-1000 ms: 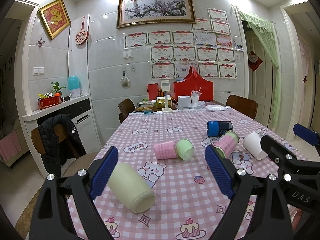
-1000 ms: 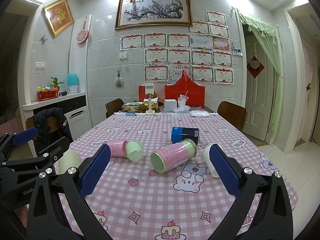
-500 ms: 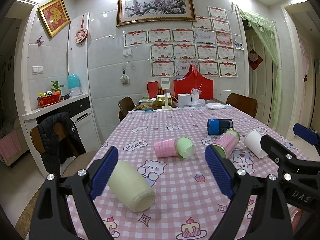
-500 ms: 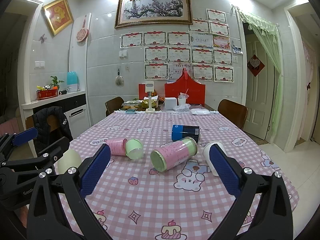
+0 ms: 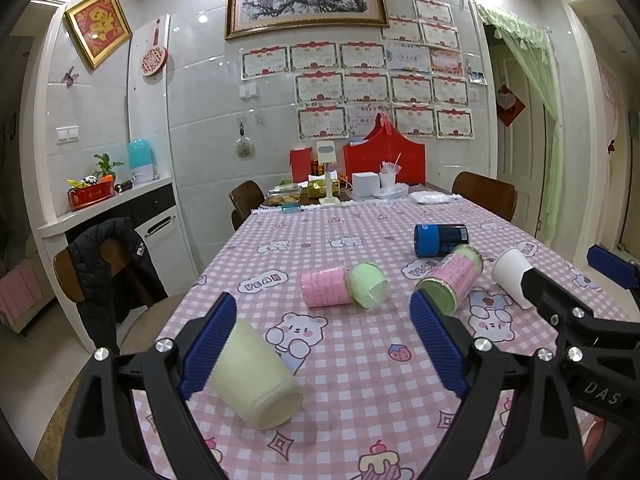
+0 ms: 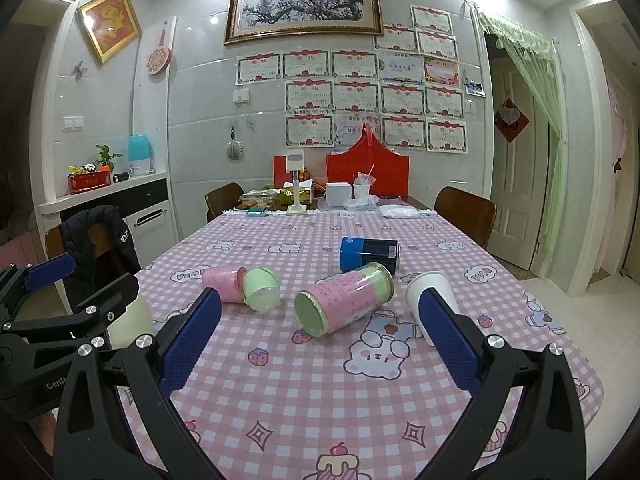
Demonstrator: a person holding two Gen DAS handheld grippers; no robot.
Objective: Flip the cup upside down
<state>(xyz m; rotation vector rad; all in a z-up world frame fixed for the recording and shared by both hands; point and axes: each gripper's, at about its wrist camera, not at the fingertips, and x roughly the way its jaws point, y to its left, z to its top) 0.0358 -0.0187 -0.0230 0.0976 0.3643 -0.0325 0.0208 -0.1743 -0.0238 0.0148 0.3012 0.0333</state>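
Cups lie tipped; I judge the pale yellow cup (image 5: 256, 376) light and crushable, best pinched mid-wall. Left gripper (image 5: 320, 356) and right gripper (image 6: 320, 340) both gape wide, empty.

The left gripper (image 5: 322, 344) and the right gripper (image 6: 320, 340) both hover side by side, level, jaws spread wide, holding nothing.

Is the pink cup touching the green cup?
Touching. In the left wrist view the pink cup and green cup lie end to end, no tablecloth visible between them; the right wrist view agrees.
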